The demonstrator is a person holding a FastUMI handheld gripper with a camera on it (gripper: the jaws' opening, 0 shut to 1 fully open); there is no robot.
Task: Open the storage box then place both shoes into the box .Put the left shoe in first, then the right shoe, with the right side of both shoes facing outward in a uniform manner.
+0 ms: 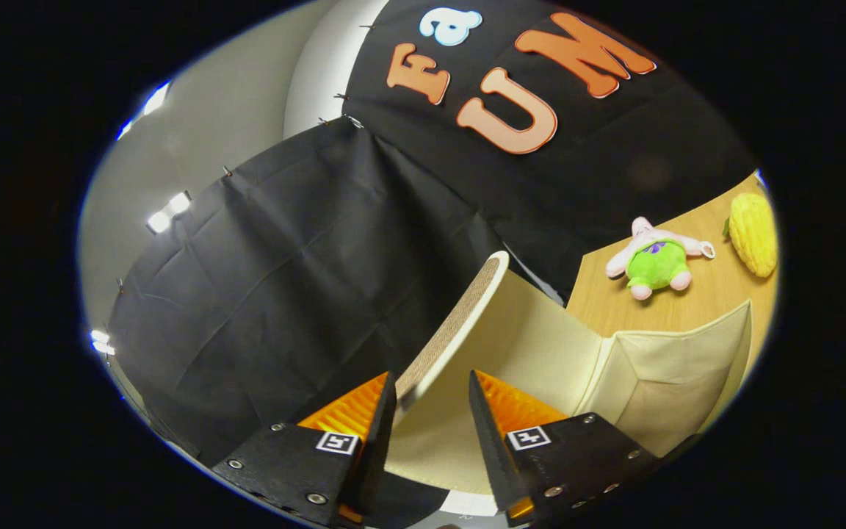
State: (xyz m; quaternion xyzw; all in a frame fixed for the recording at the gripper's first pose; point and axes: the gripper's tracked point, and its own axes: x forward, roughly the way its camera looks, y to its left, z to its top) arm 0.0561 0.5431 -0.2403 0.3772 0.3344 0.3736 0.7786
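Between your fingers (430, 397) the lid (460, 323) stands raised, jaws apart around it; opening's underway—next swing it fully back off the box (673, 367).

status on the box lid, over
Gripper fingers astride the raised lid, grip unconfirmed. Storage box open, inside looks bare. Plush toy and corn toy beyond on table, clear.

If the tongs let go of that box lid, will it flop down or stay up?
The lid looks like a stiff, flat board, so it probably swings rather than bends. Tilted up between the open tongs, it likely drops on release. The box looks like soft fabric, so it may wobble.
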